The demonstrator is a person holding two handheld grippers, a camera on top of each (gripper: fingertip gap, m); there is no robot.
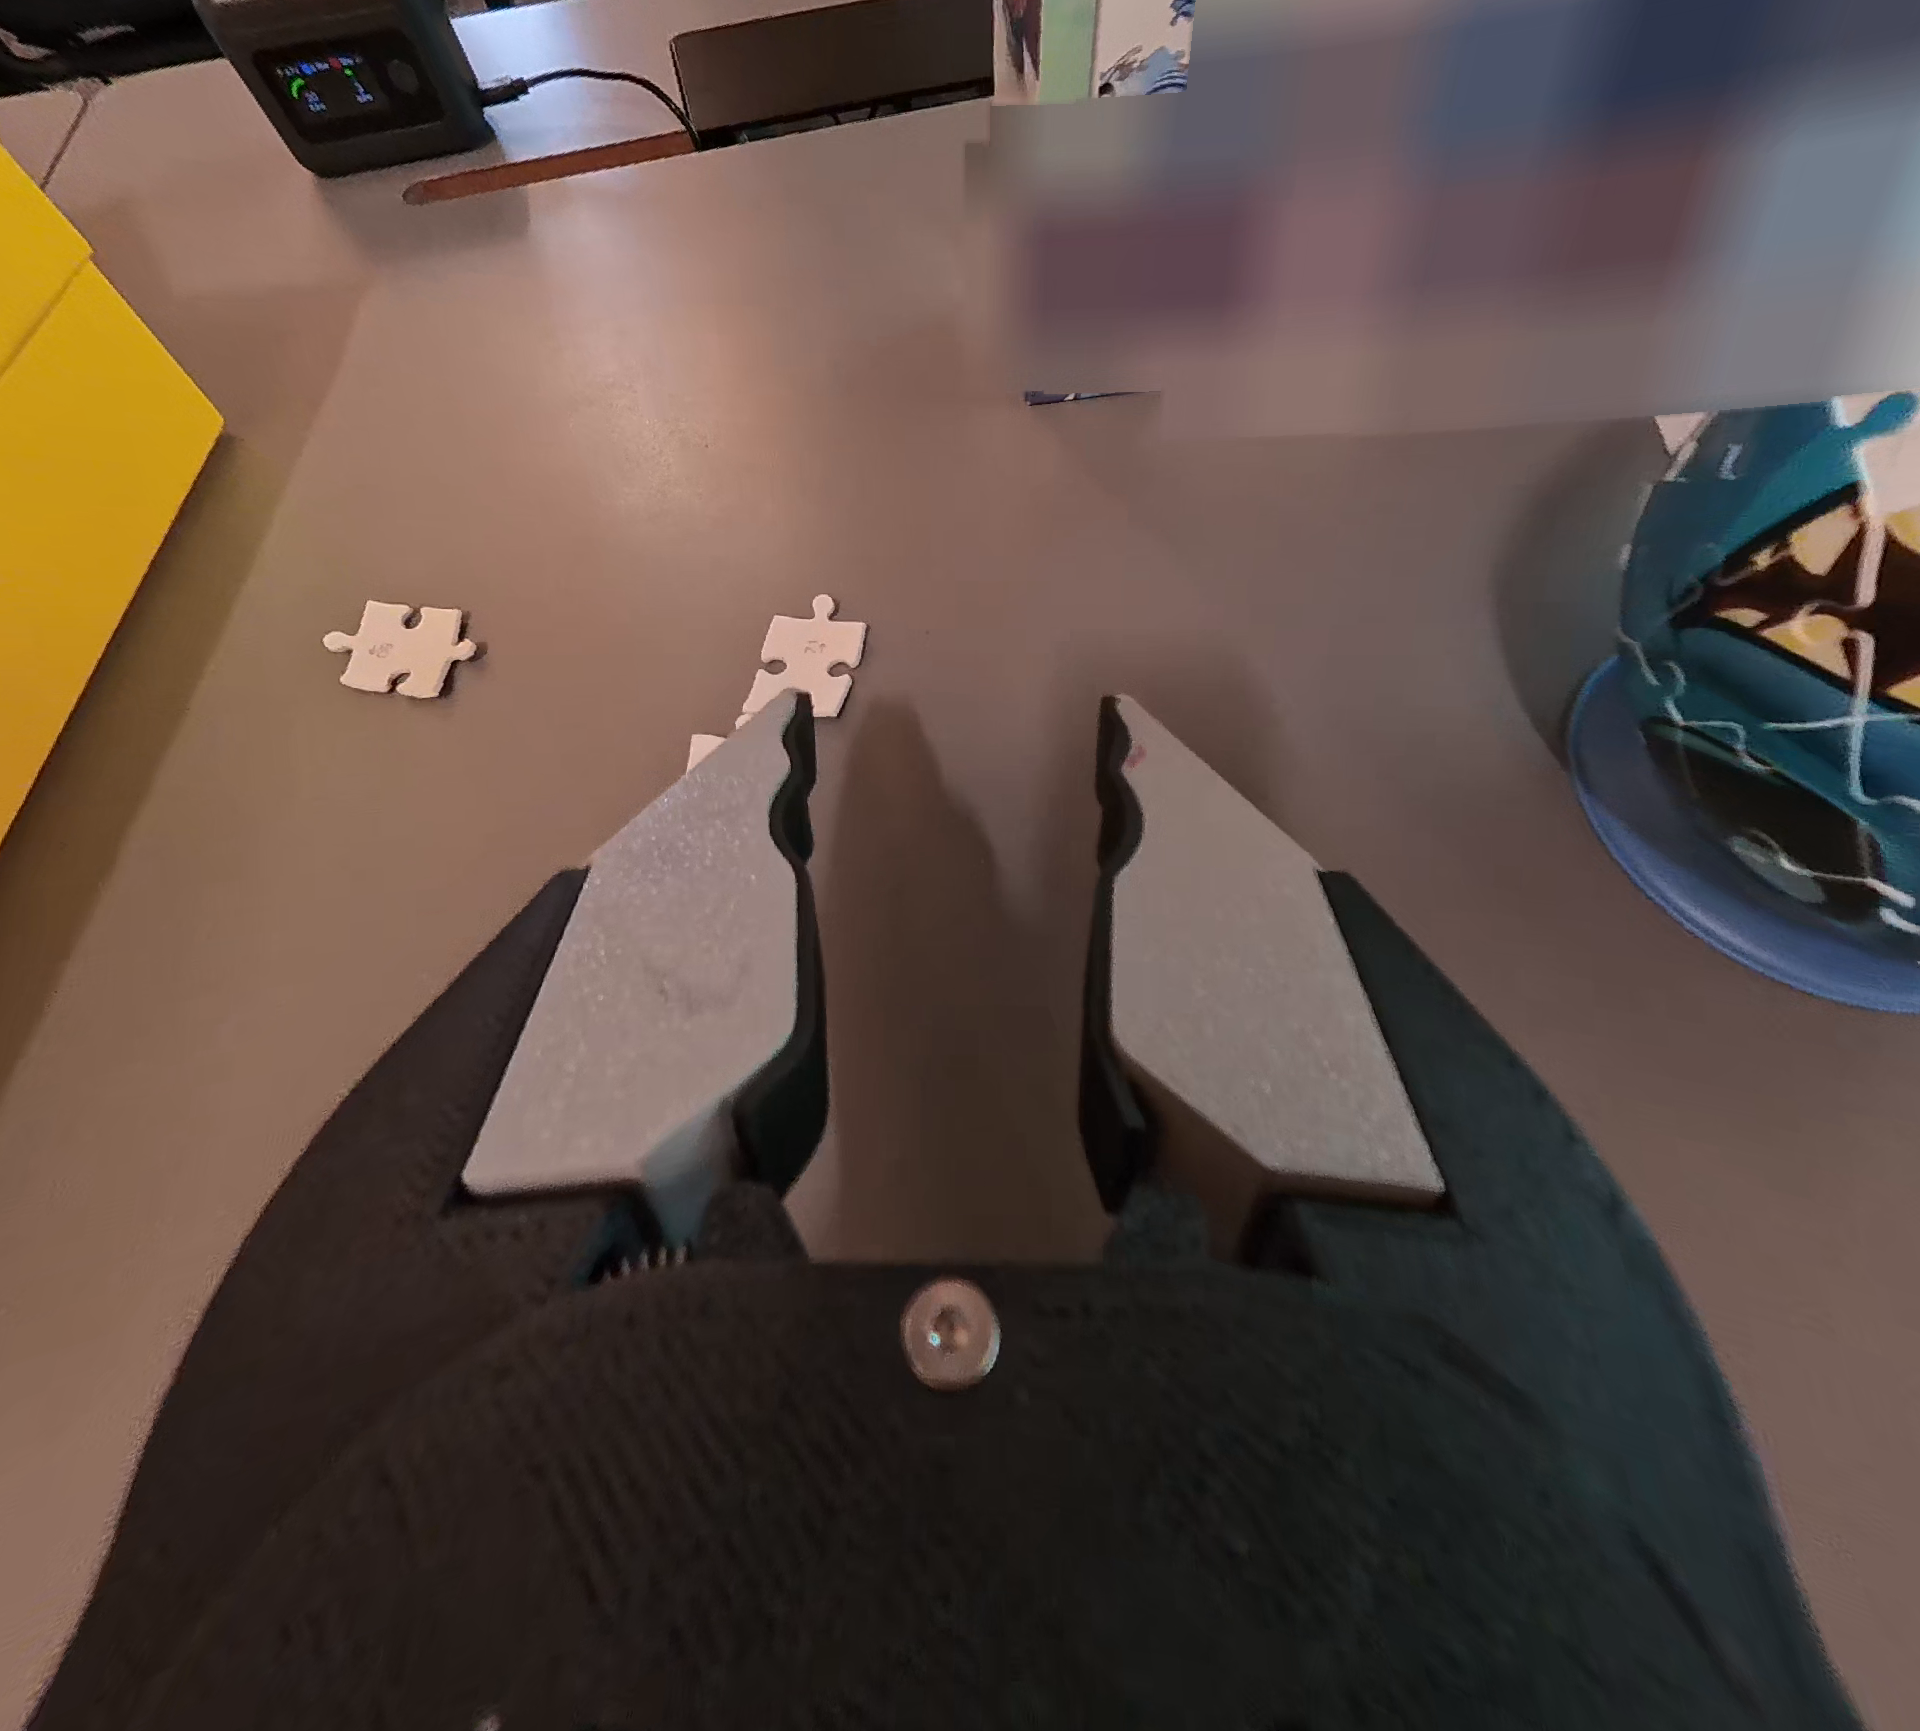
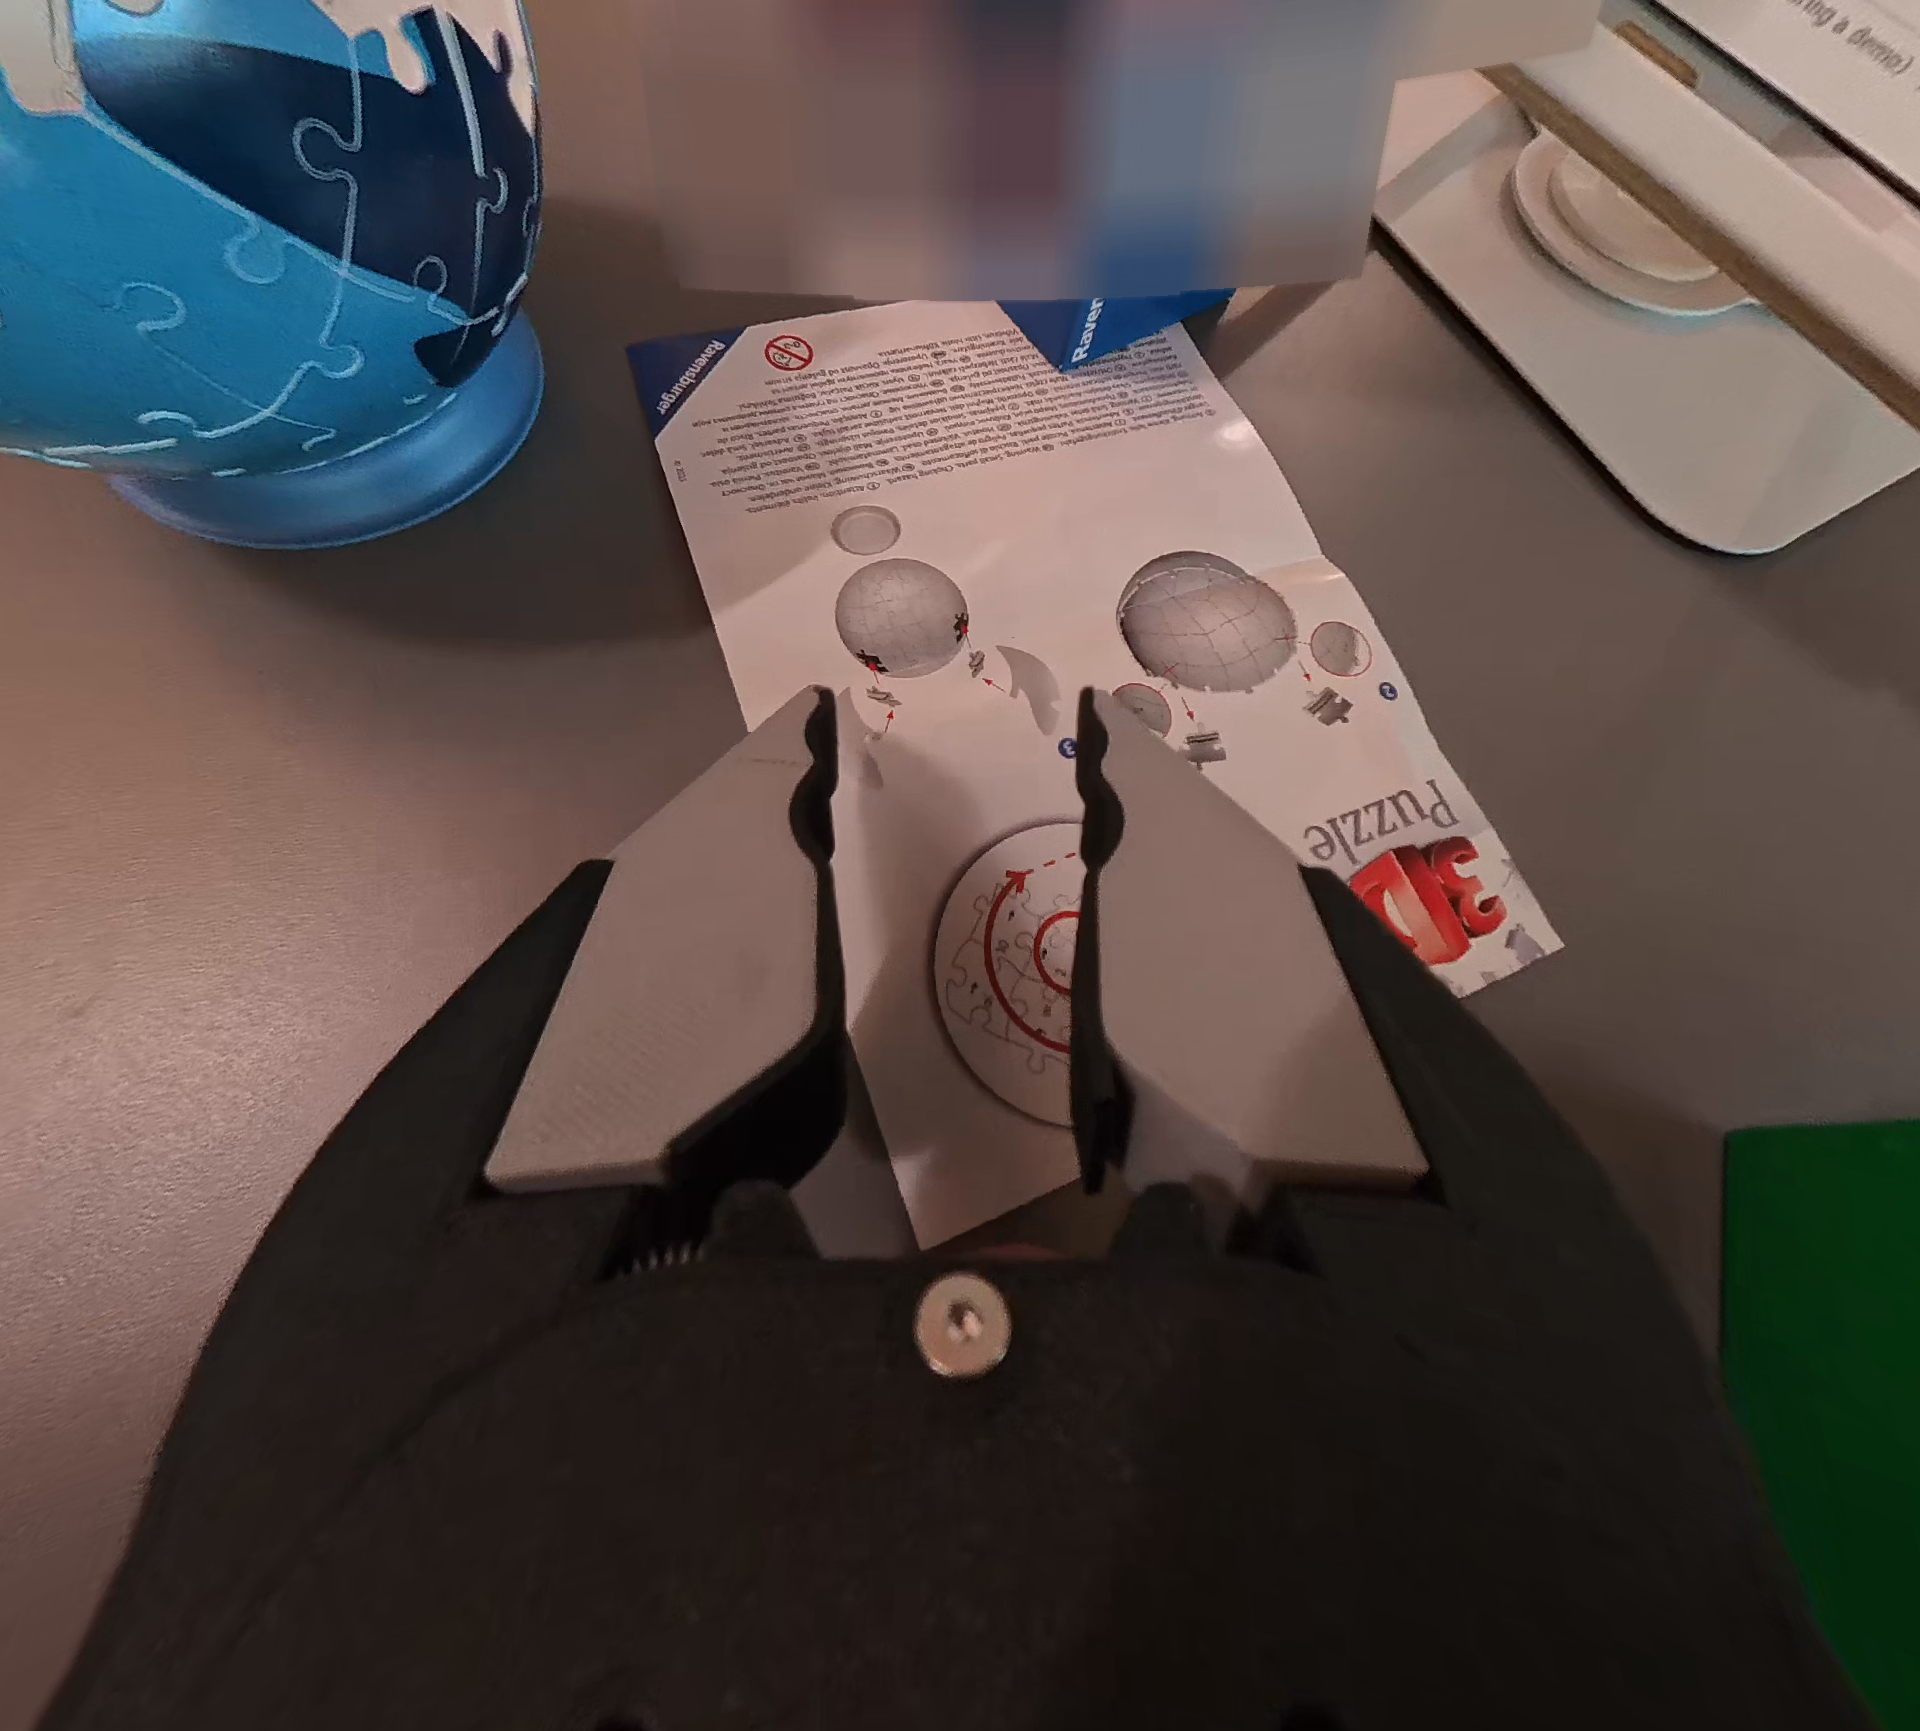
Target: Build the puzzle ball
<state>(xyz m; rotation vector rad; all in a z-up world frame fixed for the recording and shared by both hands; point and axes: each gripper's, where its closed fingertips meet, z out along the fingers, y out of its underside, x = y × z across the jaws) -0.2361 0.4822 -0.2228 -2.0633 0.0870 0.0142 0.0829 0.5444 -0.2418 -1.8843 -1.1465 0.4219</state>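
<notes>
Left tongs (image 1: pixel 956 705) parted wide over the grey table (image 1: pixel 623 455), nothing between the fingers, tips low above the bare surface. Just ahead of the left fingertip, a white puzzle piece (image 1: pixel 812 655) lying blank side up, its near edge hidden behind that fingertip, with a sliver of another white piece (image 1: pixel 704 749) peeking out beside the same finger. Farther left and well apart, a second loose puzzle piece (image 1: pixel 400 648), also white side up. At the far right edge of the left wrist view, the partly built puzzle ball (image 1: pixel 1787 694), teal and dark with jagged pale shapes, seated on a blue ring stand (image 1: pixel 1662 881). Along the left edge, a yellow box (image 1: pixel 73 455); at the back, a dark power bank (image 1: pixel 343 50) with a lit small screen and a black cable (image 1: pixel 613 83) running from it. Right tongs (image 2: pixel 951 710) likewise open and empty, hovering over a printed instruction sheet (image 2: pixel 997 497) that lies flat on the table, partly covered by both fingers. To the upper left in the right wrist view, the puzzle ball (image 2: pixel 239 175), blue below and white above, on its stand (image 2: pixel 416 476), near the sheet's far corner but not touching it. At upper right, a white appliance (image 2: pixel 1714 247) with a round white disc inside; at lower right, a green flat thing (image 2: pixel 1829 1369), cut off by the frame.
</notes>
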